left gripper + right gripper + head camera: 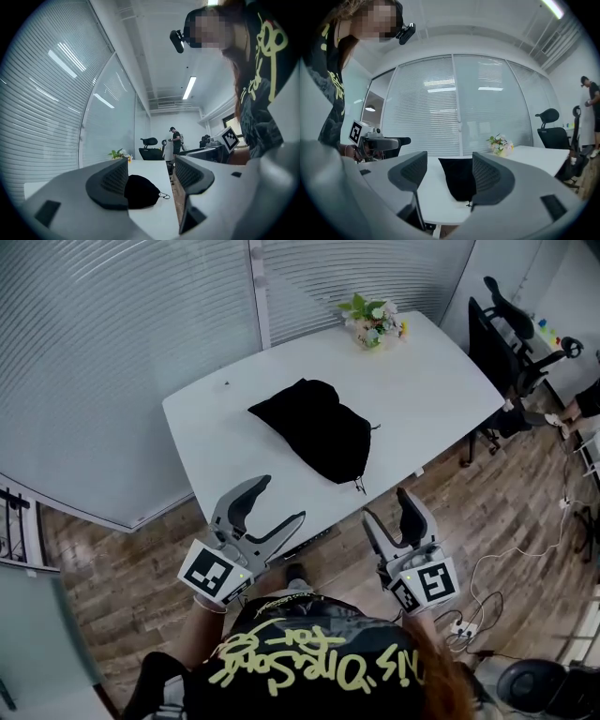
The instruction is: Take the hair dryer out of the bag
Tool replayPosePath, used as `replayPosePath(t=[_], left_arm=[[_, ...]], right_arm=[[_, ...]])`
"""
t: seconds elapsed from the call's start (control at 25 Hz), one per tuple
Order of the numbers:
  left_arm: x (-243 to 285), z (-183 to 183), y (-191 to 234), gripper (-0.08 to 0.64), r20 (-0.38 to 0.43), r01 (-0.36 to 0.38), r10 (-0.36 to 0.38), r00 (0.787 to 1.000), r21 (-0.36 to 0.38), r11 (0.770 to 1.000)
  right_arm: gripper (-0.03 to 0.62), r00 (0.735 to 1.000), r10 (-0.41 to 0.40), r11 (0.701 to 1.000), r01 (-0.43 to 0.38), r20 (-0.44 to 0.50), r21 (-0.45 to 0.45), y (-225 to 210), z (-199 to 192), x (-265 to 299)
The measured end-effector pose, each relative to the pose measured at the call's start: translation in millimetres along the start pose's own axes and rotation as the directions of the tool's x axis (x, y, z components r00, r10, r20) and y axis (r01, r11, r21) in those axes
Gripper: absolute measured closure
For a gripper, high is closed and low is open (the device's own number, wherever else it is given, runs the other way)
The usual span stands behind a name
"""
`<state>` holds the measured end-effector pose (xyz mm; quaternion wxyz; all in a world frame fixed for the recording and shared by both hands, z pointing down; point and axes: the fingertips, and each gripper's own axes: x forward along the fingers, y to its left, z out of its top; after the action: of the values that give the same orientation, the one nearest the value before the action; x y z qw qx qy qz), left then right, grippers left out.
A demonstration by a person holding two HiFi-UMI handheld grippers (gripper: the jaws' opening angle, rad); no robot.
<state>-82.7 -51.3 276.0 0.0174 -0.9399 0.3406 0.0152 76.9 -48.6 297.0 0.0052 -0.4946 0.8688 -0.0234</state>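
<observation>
Approach step, nothing touched yet. The black bag [319, 432] lies in the middle of the tabletop [422, 390], bulging and apparently closed. Its zipper pull [359, 486] dangles at the end nearest the person. Hair dryer not visible, presumably inside the bag. Left gripper [279, 500] and right gripper [386, 504] are level at the near tabletop edge, apart from the bag. Both have jaws apart and empty; each gripper view frames the bag between them, farther off. Flowers [373, 320] sit at the far edge, out of the way. Next, likely: bring both in, one pins the fabric, the other pinches the zipper pull. The pull is small, so it needs precise aim.
</observation>
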Motion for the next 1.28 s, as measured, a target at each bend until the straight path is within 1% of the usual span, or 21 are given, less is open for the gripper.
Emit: replayPosePath(t=[0.36,0.56,0.72,1.04,1.28], left_arm=[[17,-4,37,0.256,0.001,0.02,-0.02,1.0,-0.008,1.0],[20,-11,53,0.258,-0.006,0.021,-0.022,1.0,-0.026,0.999],[20,-18,57,0.258,-0.011,0.024,-0.024,1.0,-0.038,0.999],[23,-29,62,0.258,-0.031,0.013,-0.014,0.999,-0.049,0.999],[37,-38,63,0.258,-0.068,-0.011,0.007,0.998,-0.049,0.999]], right_arm=[[0.29,0.999,-0.027,1.0,0.027,-0.018,-0.011,-10,-2,33],[0.29,0.999,-0.036,0.999,0.036,-0.017,0.01,-11,-2,49],[0.29,0.998,-0.059,0.998,0.059,-0.001,0.034,-16,0,52],[0.29,0.997,-0.059,0.998,0.06,-0.04,0.009,-24,-11,60],[0.29,0.997,-0.062,0.996,0.065,-0.042,0.061,-52,-15,67]])
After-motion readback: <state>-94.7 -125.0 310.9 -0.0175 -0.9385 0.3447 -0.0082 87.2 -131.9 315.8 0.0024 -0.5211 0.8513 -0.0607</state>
